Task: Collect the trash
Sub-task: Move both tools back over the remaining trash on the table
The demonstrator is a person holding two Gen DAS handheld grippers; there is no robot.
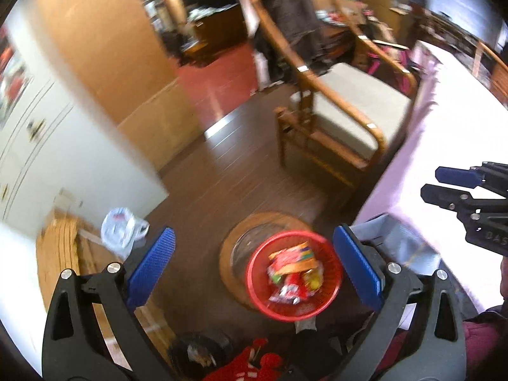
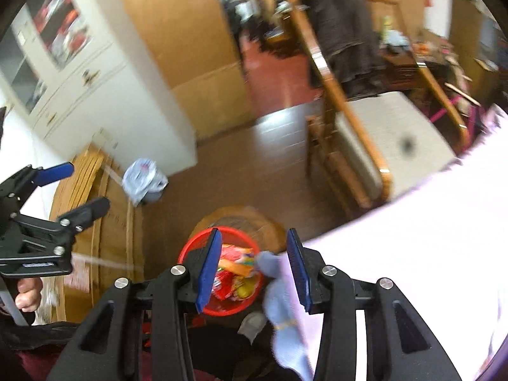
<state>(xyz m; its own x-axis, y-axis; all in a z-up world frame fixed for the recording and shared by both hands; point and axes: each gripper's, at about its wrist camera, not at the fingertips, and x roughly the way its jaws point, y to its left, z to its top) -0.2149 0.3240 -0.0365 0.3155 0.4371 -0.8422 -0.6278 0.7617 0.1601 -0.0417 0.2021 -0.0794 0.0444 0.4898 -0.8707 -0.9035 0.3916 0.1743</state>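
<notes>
A red mesh basket point(image 1: 304, 310) point(image 2: 193, 247) holds colourful snack wrappers point(image 1: 292, 270) point(image 2: 236, 270) and sits on a round wooden stand point(image 1: 233, 238) on the floor. My left gripper point(image 1: 254, 231) hangs above it, open wide, with nothing between its blue pads point(image 1: 152, 263). My right gripper point(image 2: 253, 233) is also over the basket, open and holding nothing. A light blue cloth point(image 2: 279, 289) hangs at the table edge below its right pad. Each wrist view shows the other gripper at its side: the right one point(image 1: 431, 181), the left one point(image 2: 89, 185).
A table under a pale pink cloth point(image 1: 428, 120) point(image 2: 412, 238) fills the right. A wooden armchair with a grey cushion point(image 1: 349, 111) point(image 2: 397, 133) stands beyond the basket. A white plastic bag point(image 1: 122, 225) point(image 2: 143, 177) and cardboard point(image 2: 104, 222) lie left. A white cabinet point(image 2: 95, 89) stands behind.
</notes>
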